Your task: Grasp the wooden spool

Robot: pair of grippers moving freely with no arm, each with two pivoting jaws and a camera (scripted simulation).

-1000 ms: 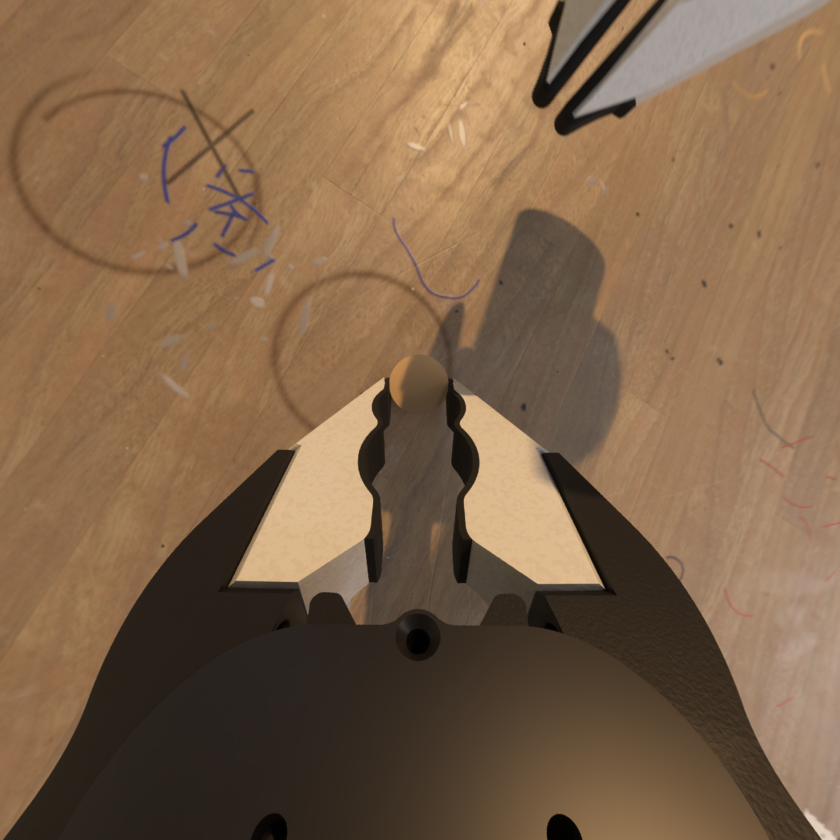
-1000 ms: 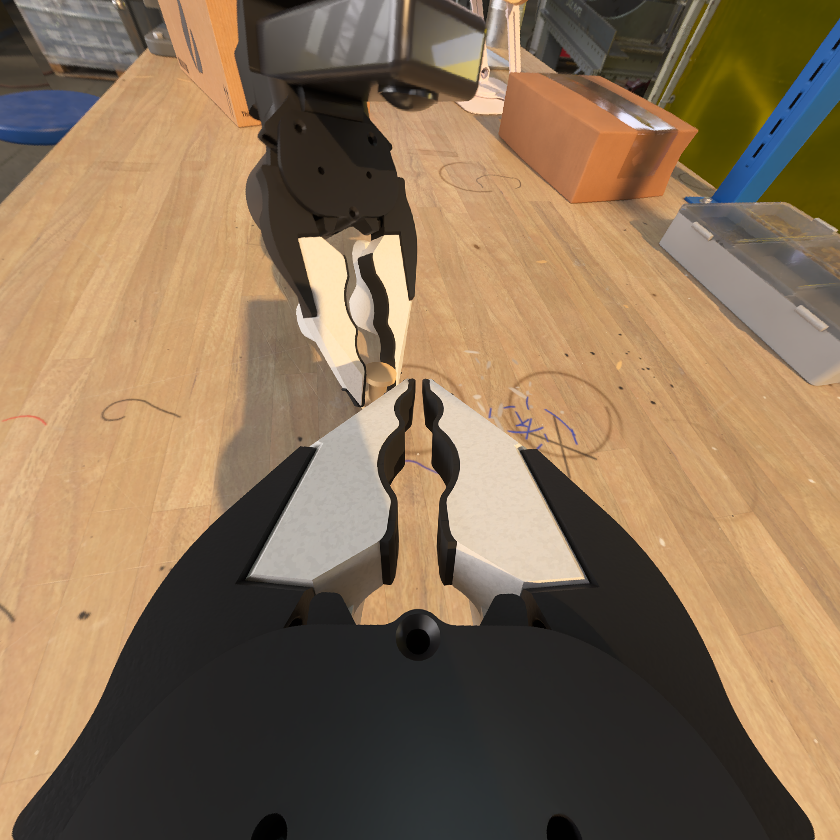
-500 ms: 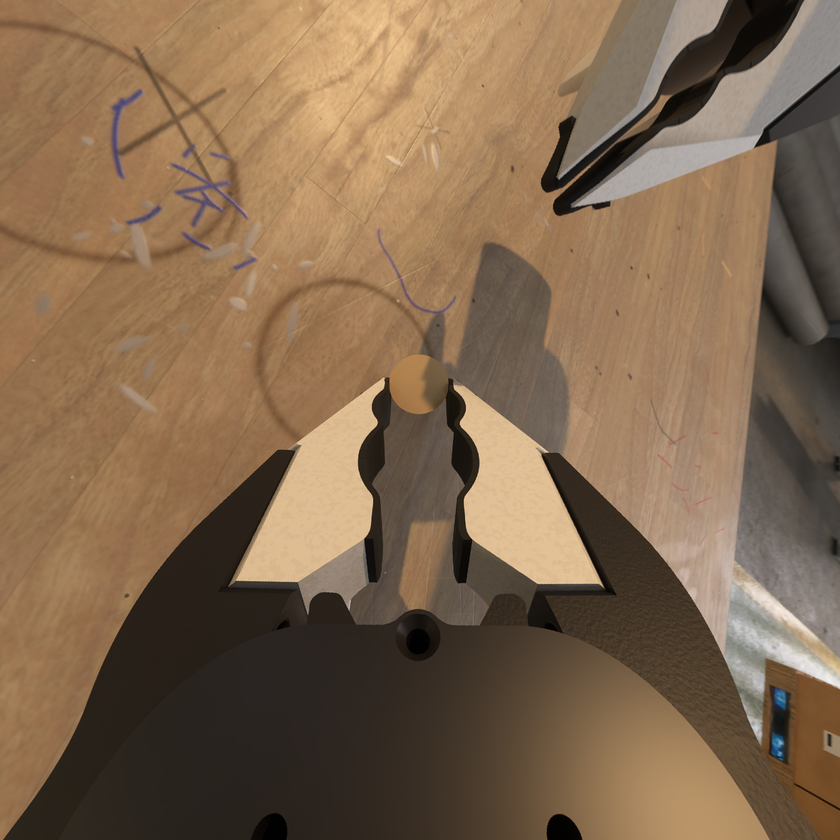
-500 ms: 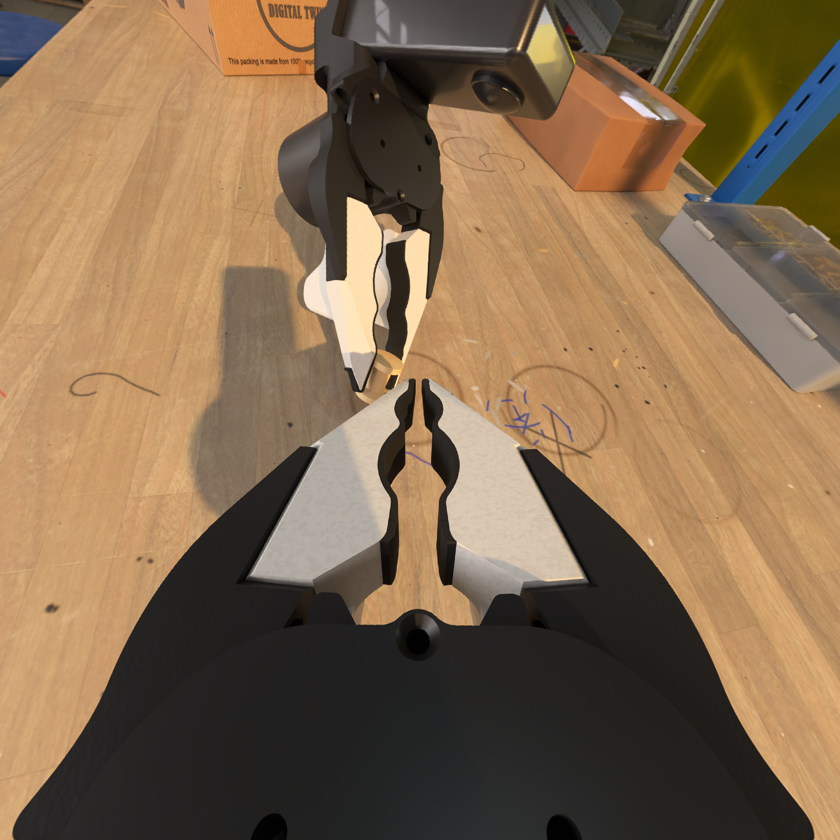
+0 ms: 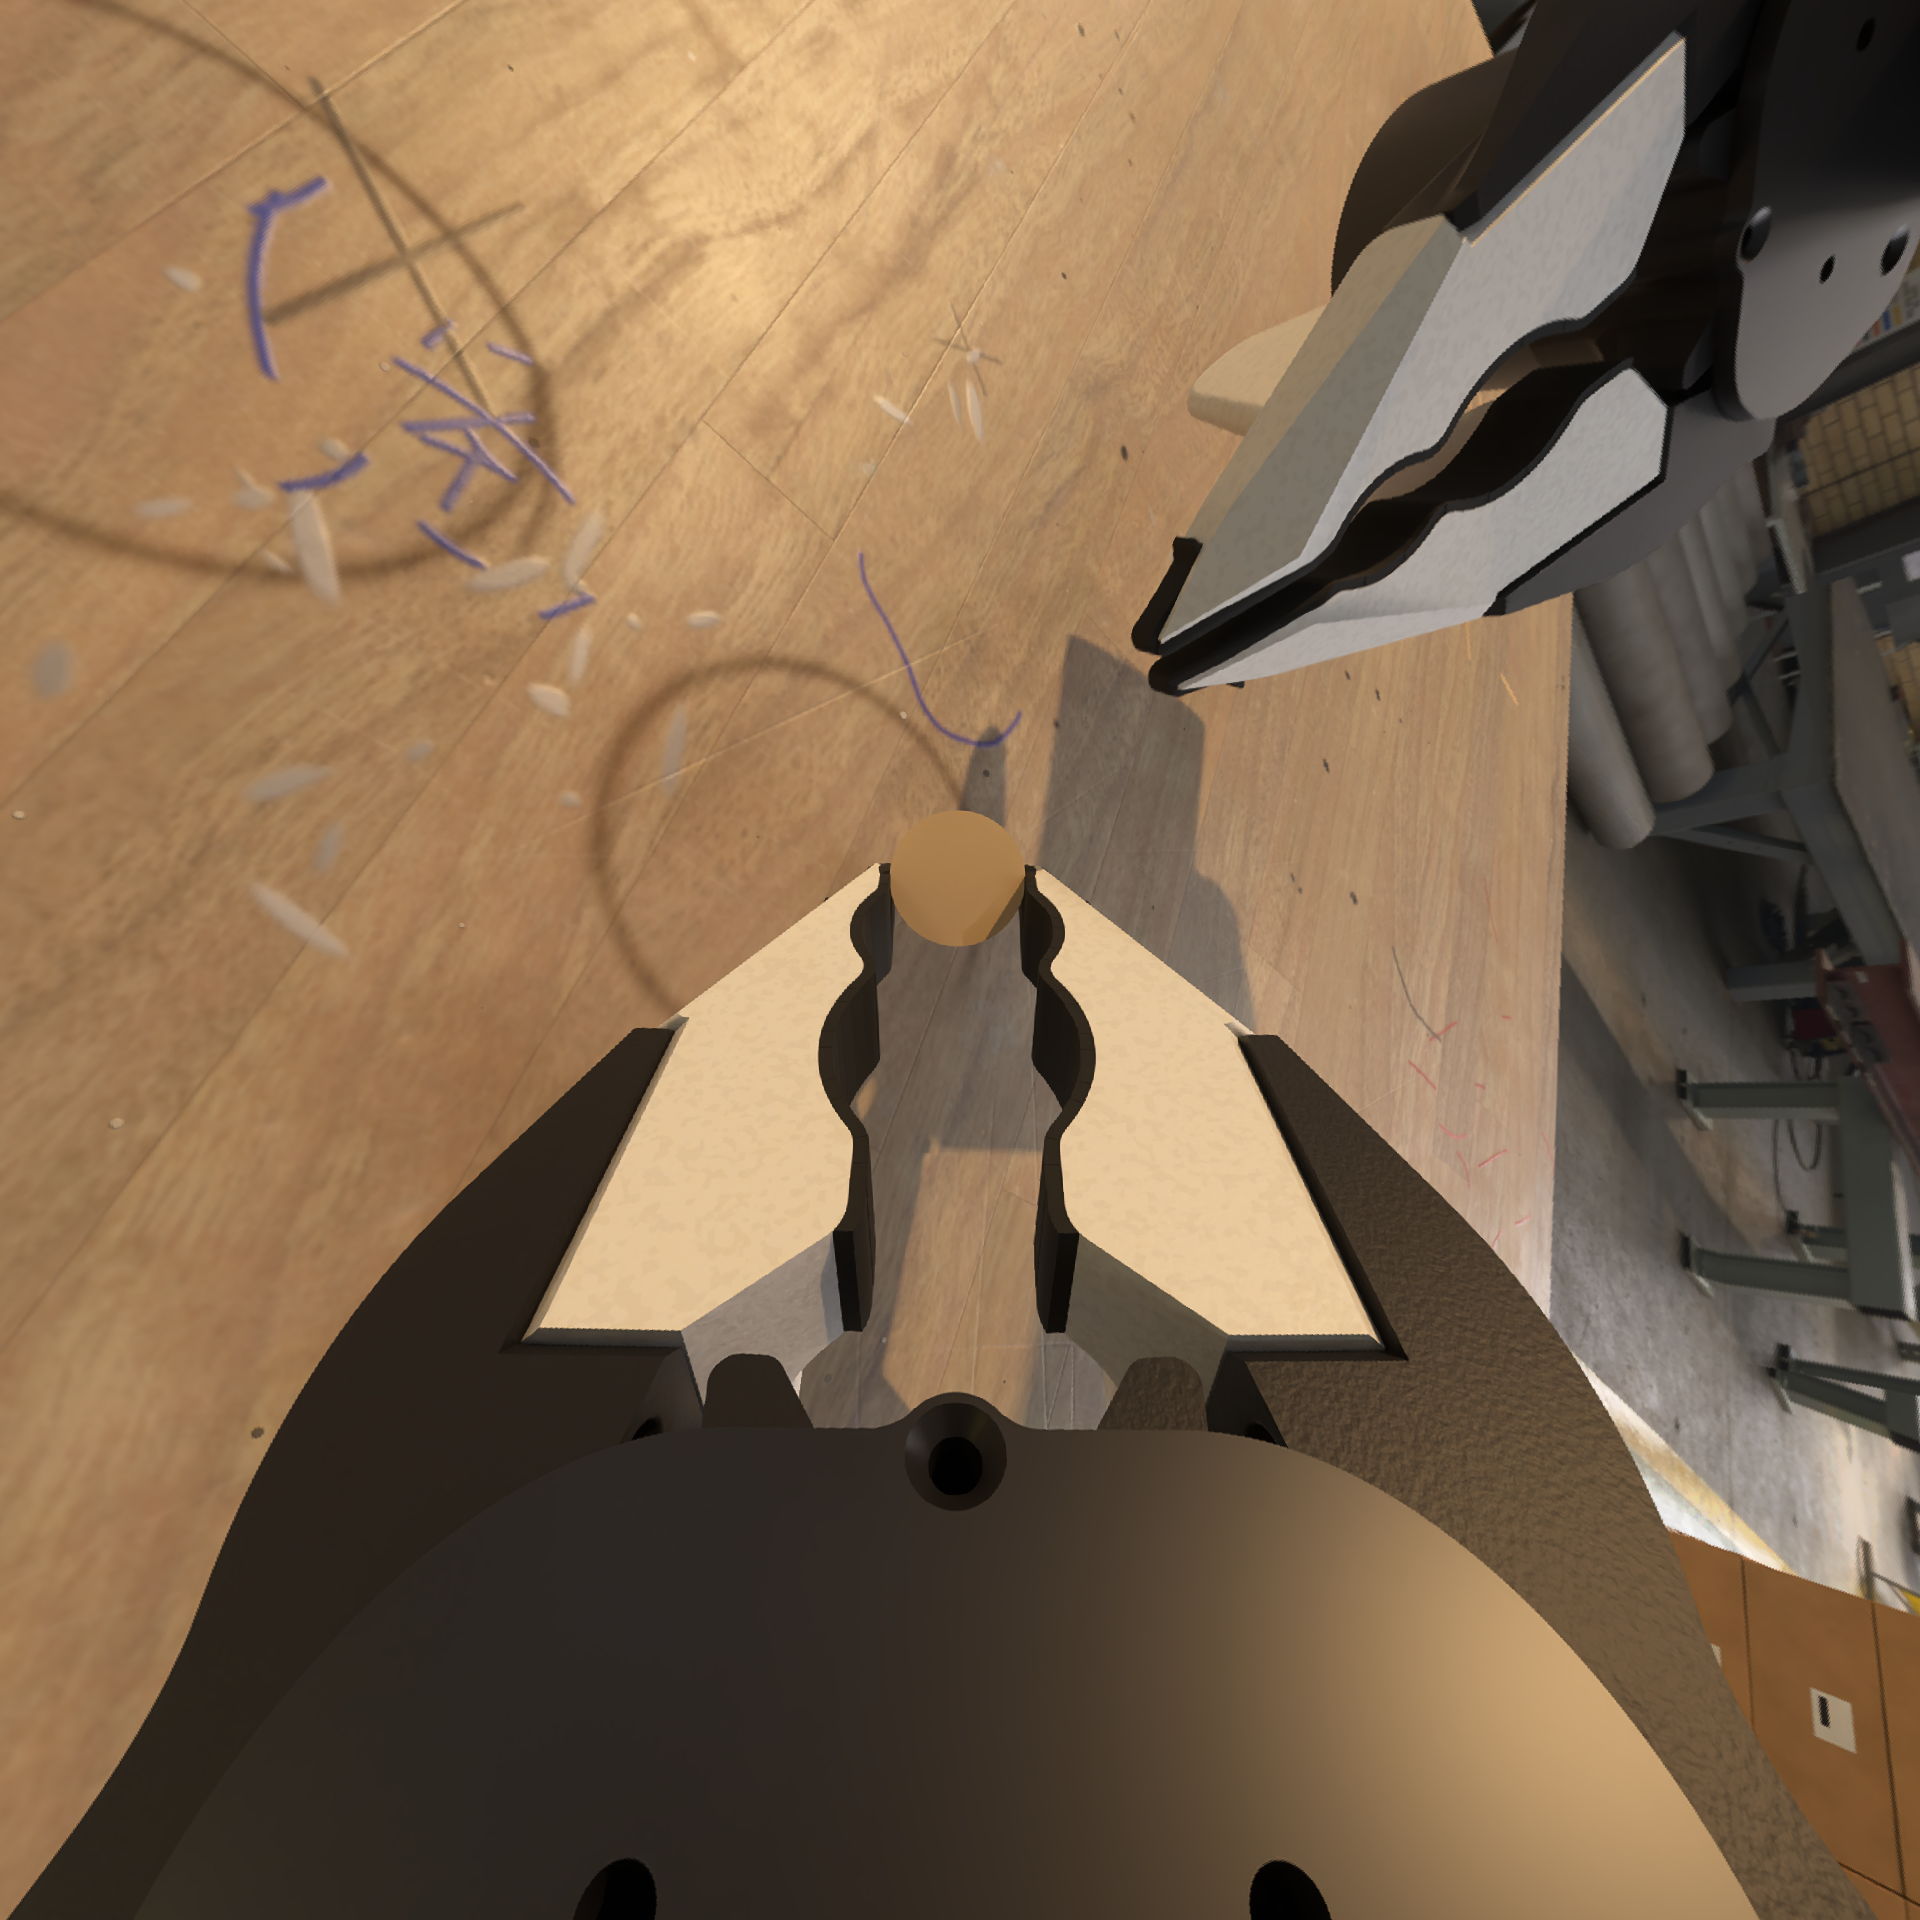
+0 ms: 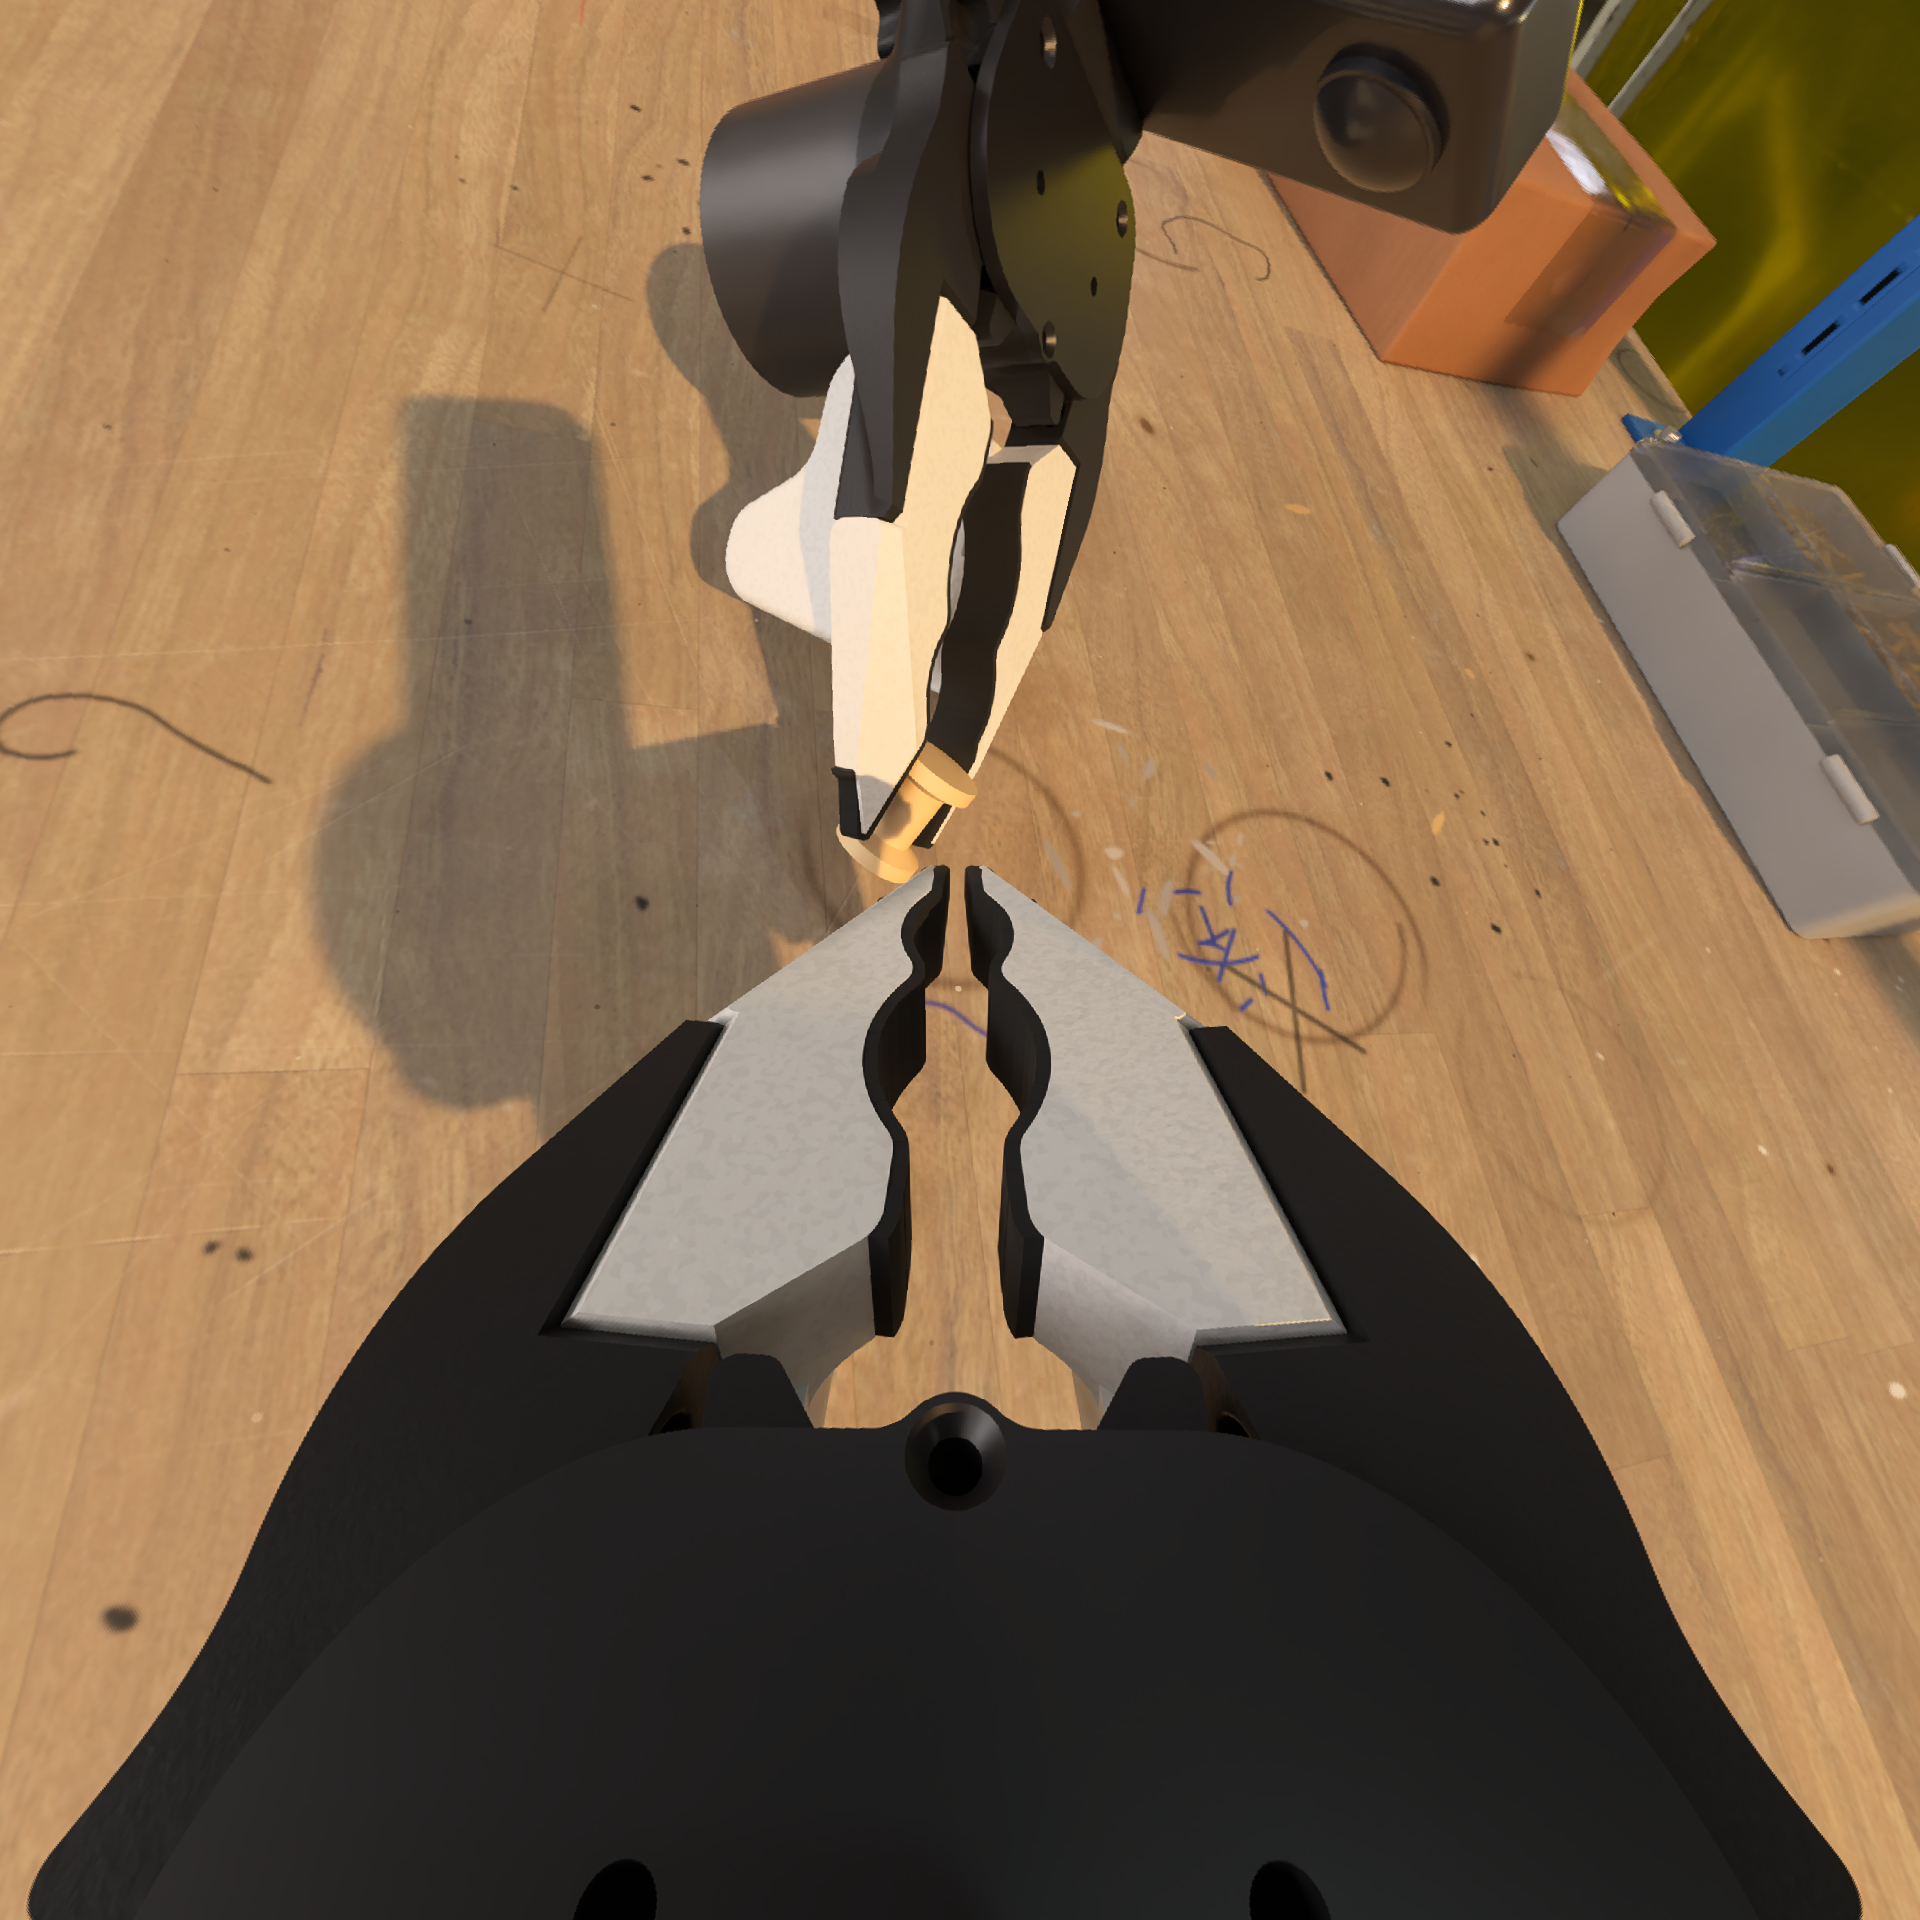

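The wooden spool [image 5: 958,878] is small and pale tan, and shows end-on between my left gripper's fingertips. My left gripper [image 5: 958,891] is shut on it. In the right wrist view the left gripper [image 6: 902,826] hangs point-down above the wooden table [image 6: 312,935], with the spool [image 6: 916,812] pinched at its tips just clear of the surface. My right gripper [image 6: 957,881] is shut and empty, its tips just in front of the spool. It also shows in the left wrist view [image 5: 1169,649], at the upper right.
An orange-brown box [image 6: 1507,239] and a grey clear-lidded case [image 6: 1766,665] stand on the table's right side, by a blue post [image 6: 1818,343]. The table's edge [image 5: 1558,935] runs down the right of the left wrist view. Pen circles and scribbles [image 6: 1247,945] mark the wood.
My left gripper has risen and tilted with the spool held in it. The right gripper now shows closer and larger in the left wrist view. Both grips are unchanged.
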